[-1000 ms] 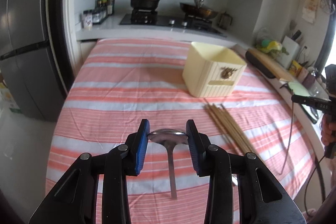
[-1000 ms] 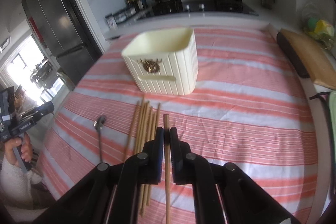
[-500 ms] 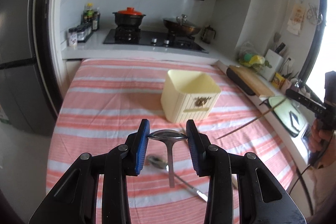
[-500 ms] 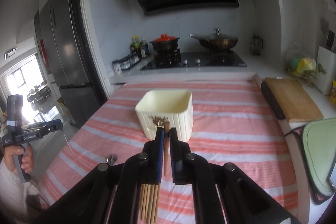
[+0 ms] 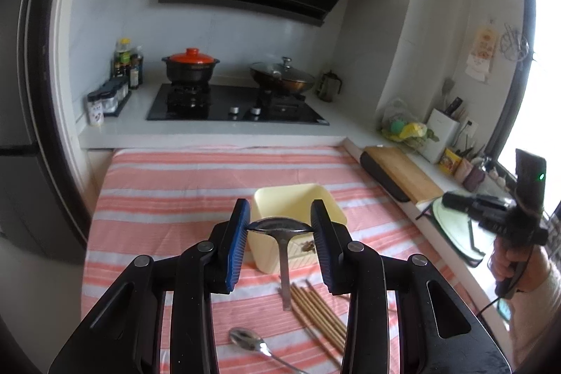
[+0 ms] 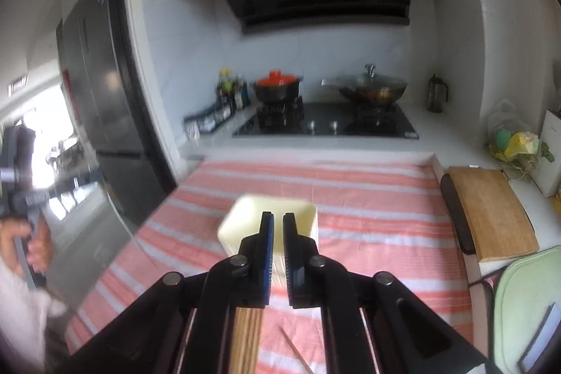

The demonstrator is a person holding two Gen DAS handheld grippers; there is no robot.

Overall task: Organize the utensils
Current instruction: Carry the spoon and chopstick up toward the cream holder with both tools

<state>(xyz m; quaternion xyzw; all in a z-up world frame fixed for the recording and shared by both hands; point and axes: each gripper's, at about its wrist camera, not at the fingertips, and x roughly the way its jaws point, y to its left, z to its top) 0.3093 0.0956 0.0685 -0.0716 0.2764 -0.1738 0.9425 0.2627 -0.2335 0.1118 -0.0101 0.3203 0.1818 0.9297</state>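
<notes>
While both grippers are raised above the striped bench, the scene reads as follows.

Left gripper [image 5: 280, 223]: part-way open, its blue pads clamped on the bowl edges of a metal spoon [image 5: 279, 226]; the handle hangs straight down between the jaws.
Right gripper [image 6: 278, 226]: nearly closed on a wooden chopstick [image 6: 247, 339]; the stick shows below the jaws, close to the lens and blurred.
Cream holder [image 5: 298, 202]: square, open-topped, upright on the bench [image 5: 168, 198], directly beyond both grippers.
Loose chopsticks [image 5: 319, 314]: a bundle lying flat on the cloth in front of the holder.
Second spoon [image 5: 249, 339]: lying on the cloth just beside the bundle, bowl up.
Cutting board [image 5: 403, 174]: on the counter along the right edge of the bench.
Stove [image 5: 235, 107]: behind the bench, carrying a red-lidded pot [image 5: 191, 65] and a lidded wok [image 5: 282, 76].
</notes>
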